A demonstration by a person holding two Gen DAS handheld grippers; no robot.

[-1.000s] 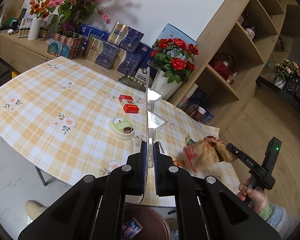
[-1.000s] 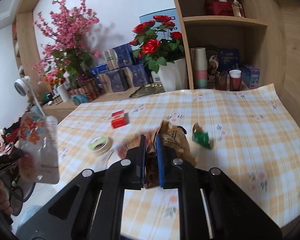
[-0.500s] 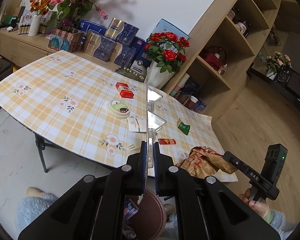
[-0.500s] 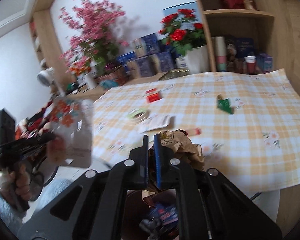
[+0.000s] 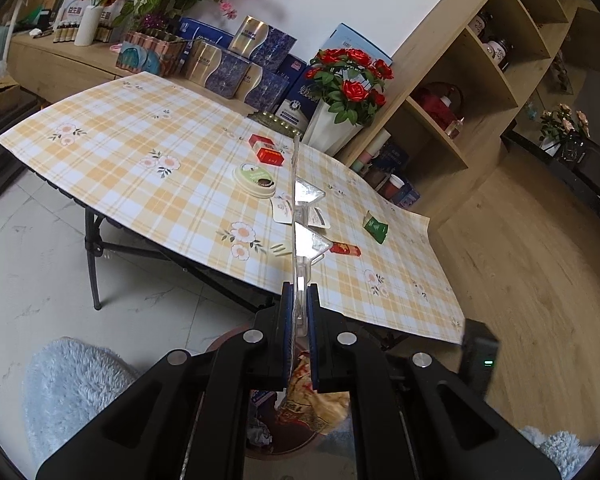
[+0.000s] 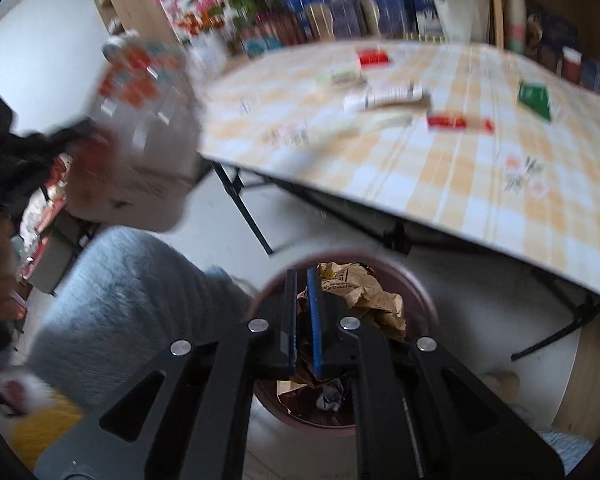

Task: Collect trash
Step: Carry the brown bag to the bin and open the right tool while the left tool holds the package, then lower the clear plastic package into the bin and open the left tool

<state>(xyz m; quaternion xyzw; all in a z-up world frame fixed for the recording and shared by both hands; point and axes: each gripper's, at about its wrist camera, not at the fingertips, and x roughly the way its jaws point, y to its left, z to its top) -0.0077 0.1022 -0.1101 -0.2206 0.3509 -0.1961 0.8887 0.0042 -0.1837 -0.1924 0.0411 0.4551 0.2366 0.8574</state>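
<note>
My left gripper (image 5: 299, 300) is shut on a clear plastic package (image 5: 306, 200), seen edge-on; in the right wrist view it shows as a blurred printed pack (image 6: 140, 120) at the left. My right gripper (image 6: 302, 280) is shut on a crumpled brown paper bag (image 6: 364, 296) and holds it over the brown trash bin (image 6: 420, 308) on the floor. The bag (image 5: 320, 400) and bin (image 5: 228, 340) also show under the left gripper. On the table lie a green wrapper (image 5: 374, 226), a red wrapper (image 5: 346, 249), a white card (image 5: 282, 210), a round lid (image 5: 254, 176) and a red box (image 5: 266, 148).
The table with a yellow checked cloth (image 5: 140, 160) stands on black folding legs (image 5: 94, 264). A white vase of red roses (image 5: 340, 120) and blue boxes (image 5: 240, 68) stand behind it. Wooden shelves (image 5: 480, 80) are at the right. My slippers (image 5: 68, 384) are beside the bin.
Both grippers have pulled back from the table and dropped lower. The right gripper carried the brown bag off the table's edge to above the bin. The left still holds the plastic package.
</note>
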